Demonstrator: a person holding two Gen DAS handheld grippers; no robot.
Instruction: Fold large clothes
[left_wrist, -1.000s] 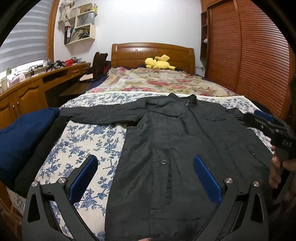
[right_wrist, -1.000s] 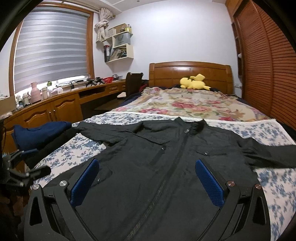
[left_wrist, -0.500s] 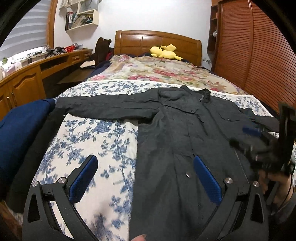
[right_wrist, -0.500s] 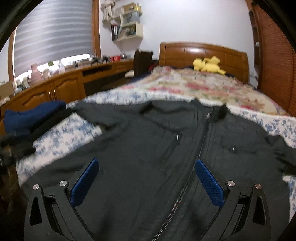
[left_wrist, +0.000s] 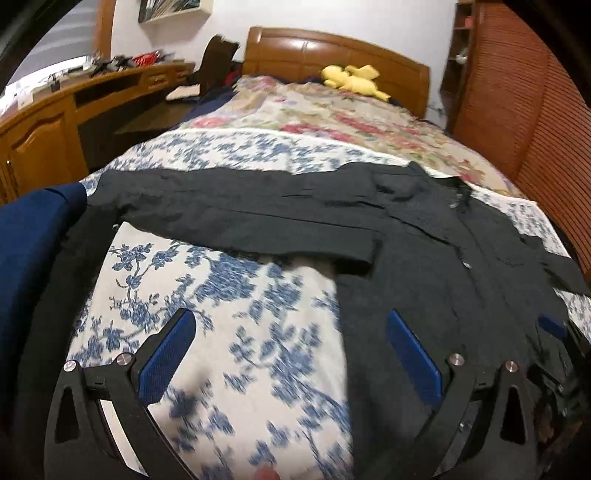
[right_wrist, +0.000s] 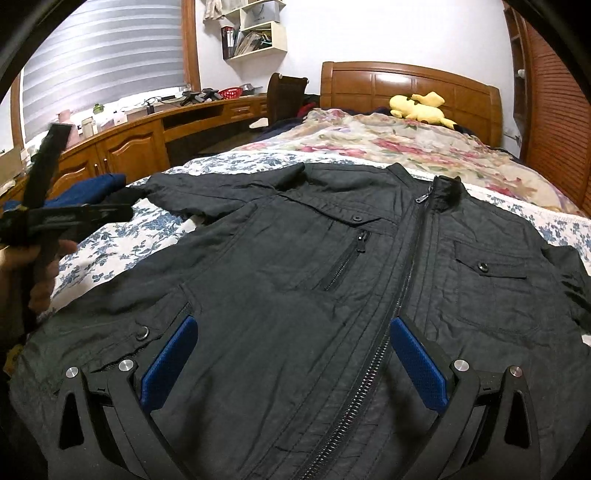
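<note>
- Two tongs hung spread wide and empty: left tongs (left_wrist: 291, 354) over the bedspread (left_wrist: 229, 295) at the jacket's (right_wrist: 295, 266) left edge, right tongs (right_wrist: 293, 360) low over its zipped front.
- The jacket lay flat across the bed, sleeve (left_wrist: 236, 210) outstretched; no fold looked made, so all folding remained.
- Since a second ago, both had dropped closer, the left shifting leftward.
</note>
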